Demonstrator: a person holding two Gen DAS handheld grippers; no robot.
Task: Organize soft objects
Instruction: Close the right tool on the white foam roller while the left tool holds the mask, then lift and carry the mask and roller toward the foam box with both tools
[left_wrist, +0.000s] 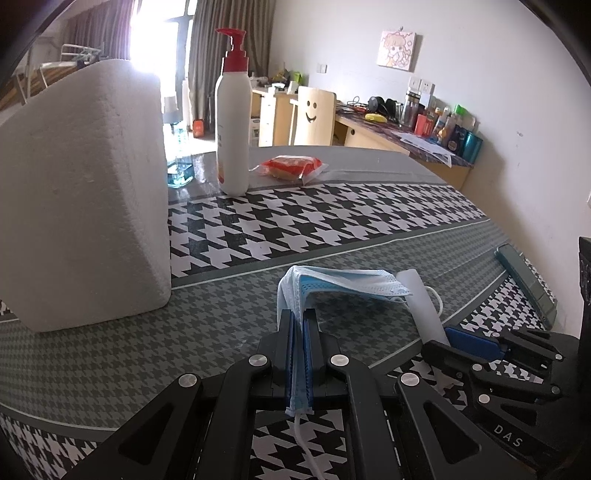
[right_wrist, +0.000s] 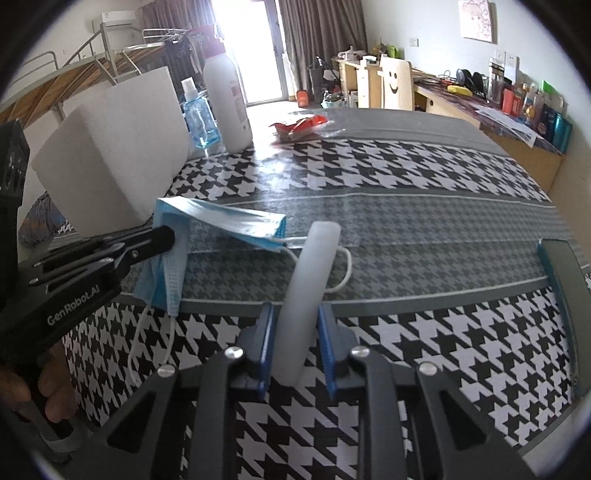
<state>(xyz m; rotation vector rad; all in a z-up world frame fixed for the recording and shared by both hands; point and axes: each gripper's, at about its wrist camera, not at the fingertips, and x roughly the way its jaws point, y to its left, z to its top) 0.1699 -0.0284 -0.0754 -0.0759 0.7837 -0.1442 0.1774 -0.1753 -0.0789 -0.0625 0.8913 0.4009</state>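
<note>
The left gripper (left_wrist: 297, 321) pinches the folded mask (left_wrist: 332, 282), limp and light, at its fold, just off the cloth (left_wrist: 332, 210). At its 3 o'clock, the right gripper (right_wrist: 297, 317) has narrowed around a white foam strip (right_wrist: 314, 280); pad contact is unclear. The strip's near end is hidden.

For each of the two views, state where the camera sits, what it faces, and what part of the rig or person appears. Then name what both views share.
Left wrist: sits on the left gripper, facing the face mask it clamps and the foam block.
Right wrist: sits on the right gripper, facing the white tube between its pads; a hand shows.
Shared: mask, tube, foam block, lotion bottle.
</note>
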